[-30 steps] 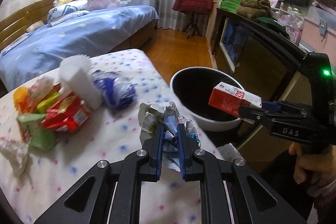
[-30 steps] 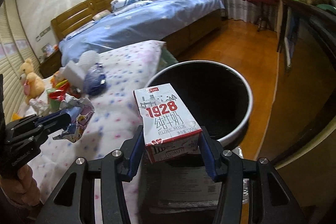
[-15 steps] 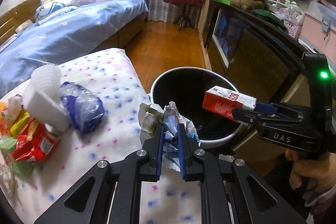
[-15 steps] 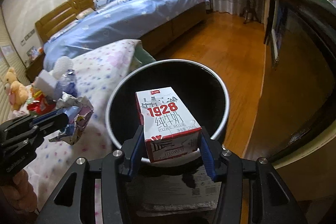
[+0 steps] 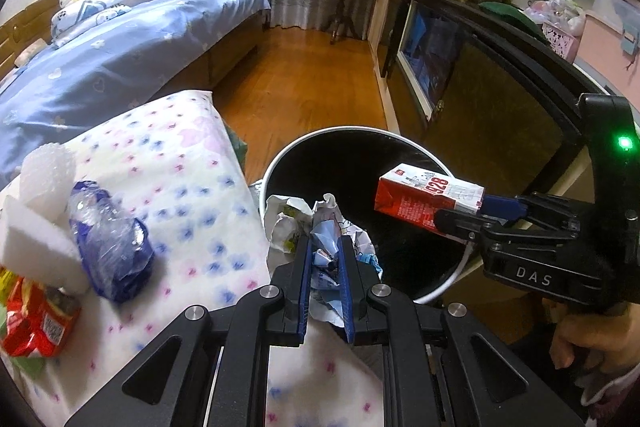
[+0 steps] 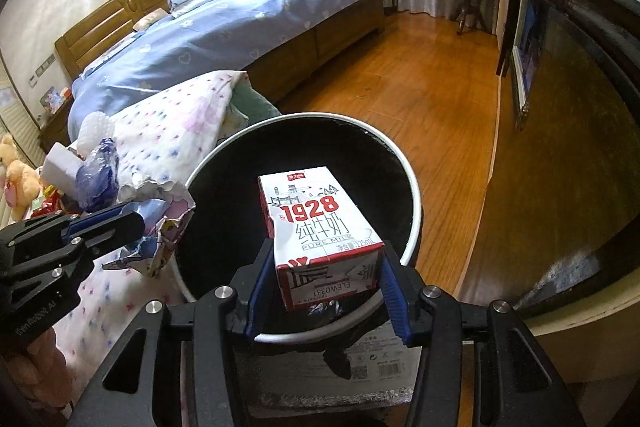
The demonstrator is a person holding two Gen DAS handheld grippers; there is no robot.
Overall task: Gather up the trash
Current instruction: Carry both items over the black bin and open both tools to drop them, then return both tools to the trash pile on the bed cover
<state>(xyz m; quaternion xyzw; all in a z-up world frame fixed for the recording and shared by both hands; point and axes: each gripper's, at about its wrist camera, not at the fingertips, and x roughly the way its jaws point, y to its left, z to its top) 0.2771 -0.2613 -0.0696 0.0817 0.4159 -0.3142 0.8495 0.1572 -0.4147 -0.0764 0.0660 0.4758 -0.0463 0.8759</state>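
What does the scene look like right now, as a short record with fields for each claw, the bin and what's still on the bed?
left claw: shut on crumpled paper wrapper, at the bin's near rim
right claw: shut on milk carton, held over the bin's opening
bin: round, black inside, white rim, on the floor beside the bed
left on bed: blue plastic bag, white foam block, red snack packet

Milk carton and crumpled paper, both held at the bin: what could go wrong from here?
1. The crumpled paper in the left gripper sits at the bin's rim, not clearly over the opening; released now, it might land on the spotted cover.
2. The milk carton in the right gripper looks centred, but both grippers crowd the same opening and could bump.
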